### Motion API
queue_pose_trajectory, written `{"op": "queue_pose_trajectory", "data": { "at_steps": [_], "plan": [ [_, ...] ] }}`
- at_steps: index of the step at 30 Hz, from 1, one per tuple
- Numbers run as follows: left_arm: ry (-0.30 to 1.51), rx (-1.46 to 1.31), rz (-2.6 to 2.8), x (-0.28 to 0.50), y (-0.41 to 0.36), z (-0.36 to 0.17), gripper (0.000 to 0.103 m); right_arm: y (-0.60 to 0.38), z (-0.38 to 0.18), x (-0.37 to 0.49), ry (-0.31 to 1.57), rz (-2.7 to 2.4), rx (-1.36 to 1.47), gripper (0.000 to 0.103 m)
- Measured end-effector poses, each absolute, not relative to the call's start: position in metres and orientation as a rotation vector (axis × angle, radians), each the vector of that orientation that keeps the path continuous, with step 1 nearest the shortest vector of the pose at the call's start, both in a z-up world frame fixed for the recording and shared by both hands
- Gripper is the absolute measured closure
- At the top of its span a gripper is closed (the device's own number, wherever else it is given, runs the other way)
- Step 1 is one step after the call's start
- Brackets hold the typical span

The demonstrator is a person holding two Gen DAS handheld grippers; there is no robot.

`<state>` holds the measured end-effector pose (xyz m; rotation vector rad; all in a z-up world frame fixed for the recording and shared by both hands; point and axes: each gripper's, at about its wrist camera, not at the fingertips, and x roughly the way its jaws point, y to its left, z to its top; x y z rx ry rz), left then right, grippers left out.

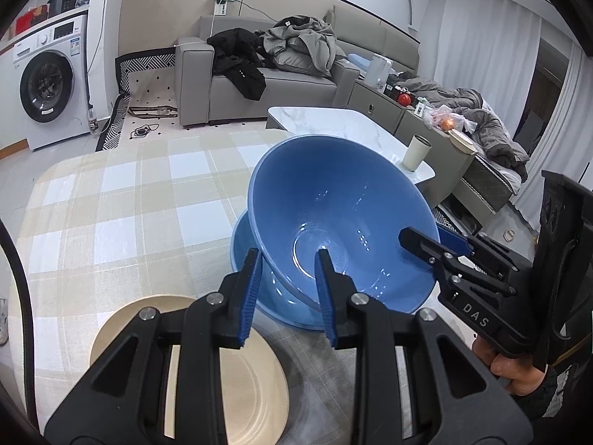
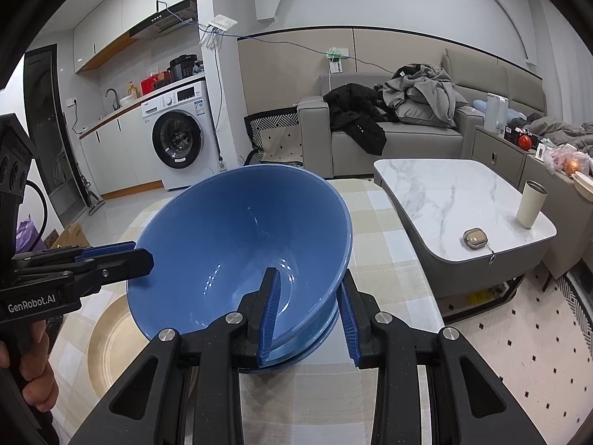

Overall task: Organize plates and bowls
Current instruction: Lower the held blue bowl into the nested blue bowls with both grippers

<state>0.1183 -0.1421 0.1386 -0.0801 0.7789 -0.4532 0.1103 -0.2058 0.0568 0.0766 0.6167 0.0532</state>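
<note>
Black-and-blue left gripper point(image 1: 287, 289) straddling the near rim of a tilted blue bowl point(image 1: 333, 222), one finger outside the wall, one inside, pads apart with a visible gap and seemingly not clamped. Right gripper point(image 2: 309, 315) astride the opposite rim, inner pad against the inside wall, outer finger clear of the outside; no firm pinch evident, though contact at the rim hard to judge from either view. Bowl leaning at a steep angle inside a second blue bowl point(image 1: 252, 256) on the checked tablecloth point(image 1: 111, 193), close to the table's far right edge, beside a beige plate point(image 1: 237, 382). Risks from here: glazed wall slipping between loose pads and dropping hard into the lower bowl, with chipping likely; uneven pull from two sides twisting the bowl out of one grip; a shove on the rim sliding both bowls toward the edge nearest the marble coffee table point(image 2: 456, 193); tilted bowl rocking back and clipping the plate.
</note>
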Motion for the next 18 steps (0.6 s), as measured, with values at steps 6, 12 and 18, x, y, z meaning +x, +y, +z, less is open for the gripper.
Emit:
{"op": "queue_pose_trajectory", "data": {
  "at_steps": [6, 12, 18],
  "plan": [
    [0.796, -0.075, -0.444, 0.127, -0.141, 0.125, 0.078, -0.203, 0.047, 0.118, 0.641, 0.052, 0.064, 0.071],
    [0.814, -0.066, -0.434, 0.136, -0.142, 0.112, 0.078, -0.198, 0.036, 0.123, 0.667, 0.042, 0.043, 0.071],
    [0.827, -0.053, -0.424, 0.142, -0.146, 0.103, 0.078, -0.198, 0.028, 0.127, 0.687, 0.040, 0.025, 0.070]
  ]
}}
